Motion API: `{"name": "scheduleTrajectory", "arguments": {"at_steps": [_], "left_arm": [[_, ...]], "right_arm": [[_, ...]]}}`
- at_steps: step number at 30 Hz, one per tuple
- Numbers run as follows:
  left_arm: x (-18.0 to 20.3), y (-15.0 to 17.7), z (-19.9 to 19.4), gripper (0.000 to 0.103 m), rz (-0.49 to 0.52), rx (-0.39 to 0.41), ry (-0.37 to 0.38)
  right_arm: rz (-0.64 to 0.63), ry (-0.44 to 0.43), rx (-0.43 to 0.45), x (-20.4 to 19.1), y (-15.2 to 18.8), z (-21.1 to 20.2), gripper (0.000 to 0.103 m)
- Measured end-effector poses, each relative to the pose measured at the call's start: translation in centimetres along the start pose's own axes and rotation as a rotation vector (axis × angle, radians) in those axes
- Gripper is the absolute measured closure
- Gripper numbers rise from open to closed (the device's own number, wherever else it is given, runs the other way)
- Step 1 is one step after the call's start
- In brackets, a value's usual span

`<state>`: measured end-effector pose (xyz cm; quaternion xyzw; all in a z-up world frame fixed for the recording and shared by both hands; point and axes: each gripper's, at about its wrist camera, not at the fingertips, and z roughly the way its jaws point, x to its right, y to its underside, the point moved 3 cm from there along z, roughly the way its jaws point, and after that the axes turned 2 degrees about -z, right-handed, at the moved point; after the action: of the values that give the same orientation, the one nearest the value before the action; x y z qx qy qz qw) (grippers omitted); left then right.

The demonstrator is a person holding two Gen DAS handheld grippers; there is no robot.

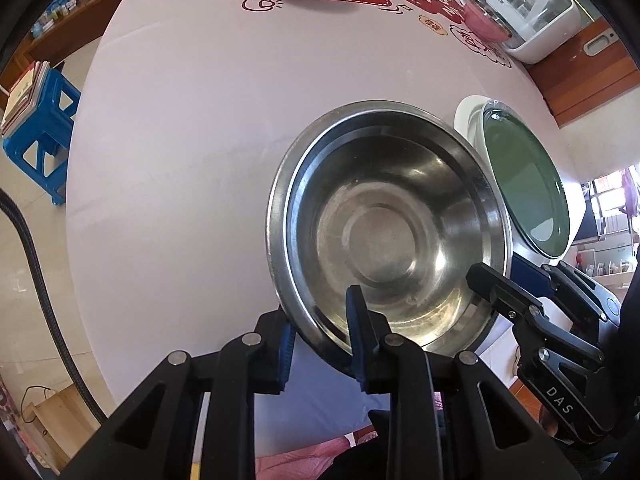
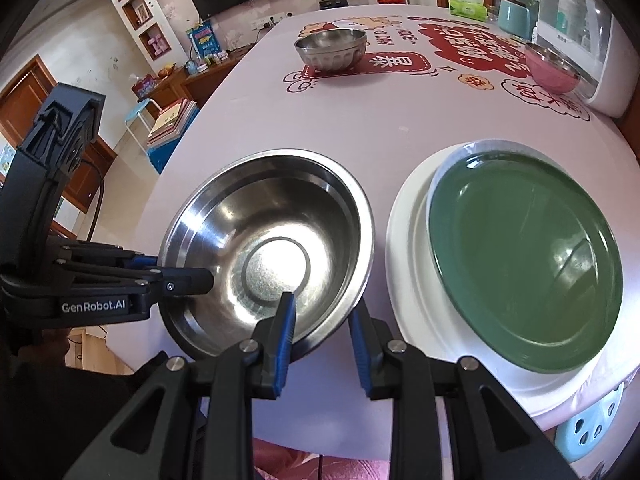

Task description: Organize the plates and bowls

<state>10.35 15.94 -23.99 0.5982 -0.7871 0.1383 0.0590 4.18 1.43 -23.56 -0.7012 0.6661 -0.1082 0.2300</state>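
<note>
Wide steel bowl (image 2: 266, 256): round, polished, flat circular base, broad rolled rim; it is seen at the near edge of the bench (image 2: 392, 128), tilted, and whether it is lifted clear of the surface cannot be told. The bench is covered in smooth pale cloth with red printed graphics at the far end.

Just beside the bowl, on its right, a glossy green plate (image 2: 524, 264) is stacked on a larger white plate (image 2: 408, 240), close to the bench's near edge. A smaller ribbed steel bowl (image 2: 331, 49) and a pink bowl (image 2: 550, 68) are set well apart at the far end. Bare cloth is left between near and far groups.

Left tool (image 1: 320, 340): partly closed, the bowl's near rim is pinched between the blue pads. Right tool (image 2: 324, 332): same, the rim is clamped, one finger inside and one outside.
</note>
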Motion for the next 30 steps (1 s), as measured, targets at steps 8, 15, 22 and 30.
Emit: {"name": "scheduleTrajectory", "arguments": {"at_steps": [8, 15, 22, 30], "left_arm": [[-0.3, -0.8, -2.1, 0.070, 0.009, 0.074, -0.021], [0.5, -1.7, -4.7, 0.057, 0.051, 0.150, -0.024], [3.4, -3.3, -6.8, 0.047, 0.071, 0.207, -0.029], [7.9, -5.1, -8.5, 0.040, 0.025, 0.268, -0.025]], "right_arm": [[0.000, 0.023, 0.005, 0.7, -0.6, -1.0, 0.065], [-0.001, 0.037, 0.055, 1.1, -1.4, -2.6, 0.052], [-0.007, 0.039, 0.084, 2.7, -2.1, -4.3, 0.046], [-0.029, 0.029, 0.139, 6.4, -3.8, -7.2, 0.044]]}}
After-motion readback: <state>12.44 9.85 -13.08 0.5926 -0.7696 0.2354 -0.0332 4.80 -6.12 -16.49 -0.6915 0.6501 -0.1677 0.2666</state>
